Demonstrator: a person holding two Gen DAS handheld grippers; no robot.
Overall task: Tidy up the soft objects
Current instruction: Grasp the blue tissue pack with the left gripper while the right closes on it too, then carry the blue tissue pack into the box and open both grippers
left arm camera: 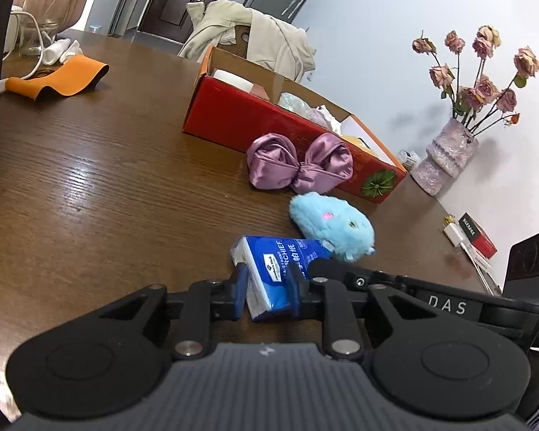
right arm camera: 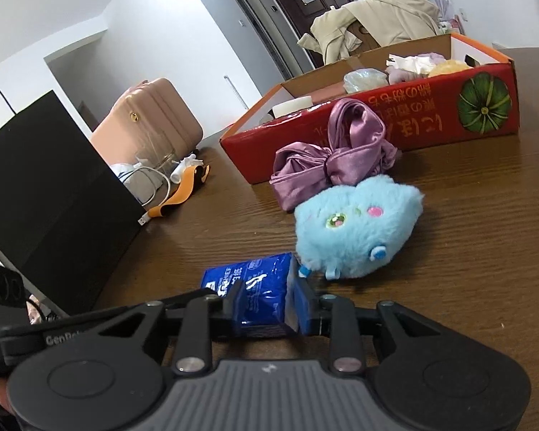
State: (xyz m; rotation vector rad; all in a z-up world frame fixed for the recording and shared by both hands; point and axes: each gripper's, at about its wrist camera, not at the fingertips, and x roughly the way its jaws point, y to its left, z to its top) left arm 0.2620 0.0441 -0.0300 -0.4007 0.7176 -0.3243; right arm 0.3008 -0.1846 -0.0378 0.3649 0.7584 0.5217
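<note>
1. Blue tissue pack (left arm camera: 269, 280) sits low centre in both wrist views, on the wooden table (left arm camera: 90, 186).
2. Left gripper (left arm camera: 267, 292) and right gripper (right arm camera: 266, 309) both pinch it, jaws narrow, from different ends.
3. Risk, as I judge it: opposing pulls could tear the wrapper or nudge the plush.
4. Count: one blue plush (right arm camera: 355, 226), one purple satin bow (left arm camera: 298, 165), one red box (left arm camera: 287, 122), upper right.

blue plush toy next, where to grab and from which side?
Grip the blue plush toy across its rounded body, coming from above and the near side. It lies flat on the table, its far side is crowded by the purple satin bow and the red box, and the tissue pack touches its near-left edge. The fur should compress.
</note>
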